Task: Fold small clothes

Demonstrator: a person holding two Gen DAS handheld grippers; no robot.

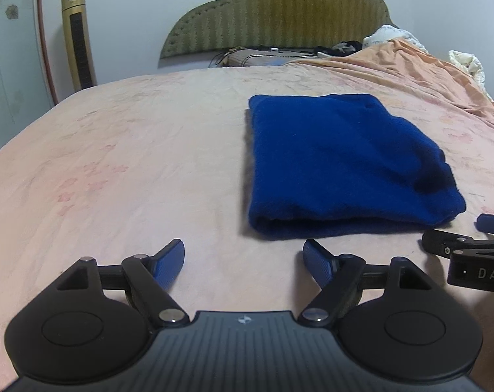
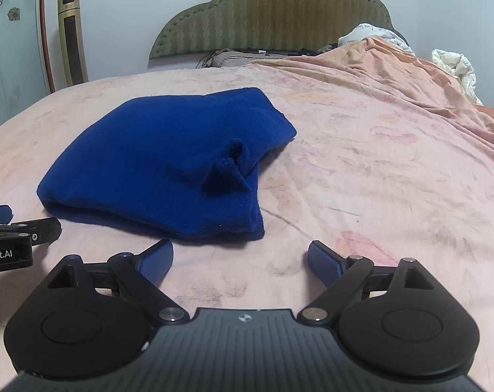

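A dark blue small garment point(image 1: 341, 163) lies folded into a thick rectangle on the pink bed sheet point(image 1: 122, 150); it also shows in the right wrist view point(image 2: 161, 163), with a puckered fold on its right side. My left gripper point(image 1: 243, 258) is open and empty, just short of the garment's near edge, to its left. My right gripper point(image 2: 240, 258) is open and empty, just short of the garment's near right corner. Each gripper shows at the edge of the other's view: the right one point(image 1: 475, 254), the left one point(image 2: 14, 238).
A green padded headboard point(image 1: 279, 13) stands at the far end of the bed. An orange quilt point(image 2: 410, 75) is bunched at the far right, with white bedding point(image 2: 456, 65) beyond it. A gold tower fan point(image 1: 78, 36) stands at the left wall.
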